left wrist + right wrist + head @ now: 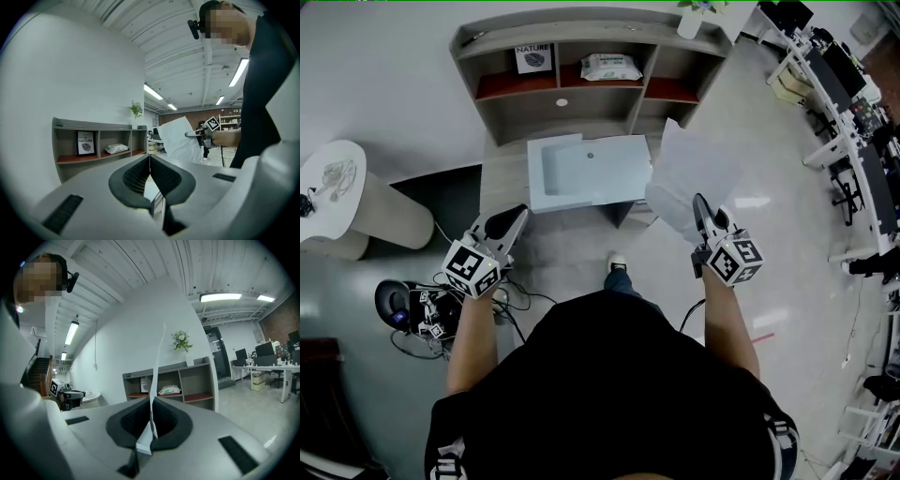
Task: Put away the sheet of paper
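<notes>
Overhead, sheet of paper [689, 173] broad, edge-on in right gripper view, right claw [151, 401] clamped on it, left claw [149, 159] closed empty, pale tray [619, 173] before shelf [572, 56]

I stand in an open-plan office: right of the wall shelf [562, 30] run rows of desks [836, 86] with monitors [794, 13], with strip lights [220, 297] overhead and a brick wall [281, 322] beyond.
</notes>
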`<action>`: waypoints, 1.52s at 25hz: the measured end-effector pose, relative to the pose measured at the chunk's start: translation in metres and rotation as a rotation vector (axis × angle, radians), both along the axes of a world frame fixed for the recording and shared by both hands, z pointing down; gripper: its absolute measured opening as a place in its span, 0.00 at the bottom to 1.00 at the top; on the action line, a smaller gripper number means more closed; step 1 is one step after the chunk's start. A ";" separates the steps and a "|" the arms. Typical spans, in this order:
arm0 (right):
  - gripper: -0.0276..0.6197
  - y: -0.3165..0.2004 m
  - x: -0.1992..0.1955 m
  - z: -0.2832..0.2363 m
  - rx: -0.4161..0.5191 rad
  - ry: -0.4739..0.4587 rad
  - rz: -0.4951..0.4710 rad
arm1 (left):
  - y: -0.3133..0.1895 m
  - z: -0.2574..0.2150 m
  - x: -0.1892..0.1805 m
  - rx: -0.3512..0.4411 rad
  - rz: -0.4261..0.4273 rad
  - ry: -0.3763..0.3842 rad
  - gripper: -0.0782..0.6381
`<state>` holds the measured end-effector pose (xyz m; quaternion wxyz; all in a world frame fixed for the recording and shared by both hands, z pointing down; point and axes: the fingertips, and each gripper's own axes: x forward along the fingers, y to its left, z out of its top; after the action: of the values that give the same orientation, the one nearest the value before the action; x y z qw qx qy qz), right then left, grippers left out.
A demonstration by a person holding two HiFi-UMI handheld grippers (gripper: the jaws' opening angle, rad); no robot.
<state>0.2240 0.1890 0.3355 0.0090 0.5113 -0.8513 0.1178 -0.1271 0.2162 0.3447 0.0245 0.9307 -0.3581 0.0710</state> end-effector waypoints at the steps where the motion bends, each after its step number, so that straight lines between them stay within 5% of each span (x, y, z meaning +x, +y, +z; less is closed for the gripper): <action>1: 0.06 -0.004 0.000 0.002 -0.003 -0.002 -0.002 | -0.003 0.000 -0.001 -0.001 -0.004 -0.001 0.14; 38: 0.06 -0.167 0.031 0.033 -0.044 -0.005 -0.115 | -0.135 0.031 0.037 -0.088 -0.076 -0.042 0.14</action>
<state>0.2553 0.0224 0.3685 0.0249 0.4609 -0.8765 0.1371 -0.0901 0.0808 0.3762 0.0603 0.9128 -0.3900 0.1053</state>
